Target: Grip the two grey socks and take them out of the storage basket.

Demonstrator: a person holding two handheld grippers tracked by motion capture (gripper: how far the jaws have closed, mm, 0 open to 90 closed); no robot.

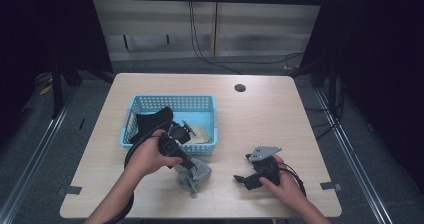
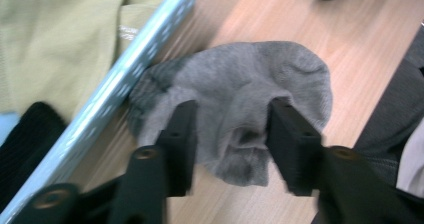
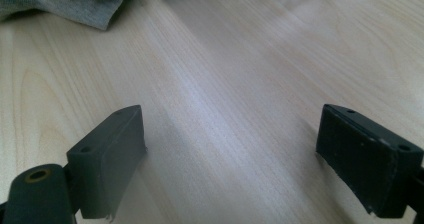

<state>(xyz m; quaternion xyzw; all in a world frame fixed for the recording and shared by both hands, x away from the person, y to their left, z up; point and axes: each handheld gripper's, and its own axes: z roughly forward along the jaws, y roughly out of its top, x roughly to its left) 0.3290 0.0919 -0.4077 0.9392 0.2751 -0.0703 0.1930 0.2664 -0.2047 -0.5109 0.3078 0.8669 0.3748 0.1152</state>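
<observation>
— Where the high view looks down on the table [image 1: 260,109], we see our left gripper [image 1: 186,160] just in front of the blue basket [image 1: 170,104], held in our left hand [image 1: 150,156]; under it lies a grey sock [image 1: 196,175], bunched on the wood, just beside the basket's near wall.

— And in the left gripper view we look along the two black jaws; they stand apart with the sock [image 2: 240,99] between and beyond them; the cloth bulges up in the gap, and each jaw seems to touch it at the side; whether they press it we cannot tell; we'd call them parted, astride the sock.

— Agreed; the same view shows the basket's rim [image 2: 125,79] running slantwise at the left, with the sock's edge against it; inside we see a yellowish cloth [image 2: 55,39] and something black [image 2: 30,129].

— From above, the basket holds a black cloth [image 1: 152,120] at its left and a tan one [image 1: 200,133] toward the right.

— Our right gripper [image 1: 250,178] rests low near the table's front right, in our right hand [image 1: 285,184], its grey plate [image 1: 264,152] on top; it is well apart from the sock.

— In the right gripper view its jaws stand wide, with bare wood between them; nothing is held; a grey fold of the sock [image 3: 65,1] shows at the top left, far off.

— A dark round hole [image 1: 240,88] sits in the table's far side.
</observation>
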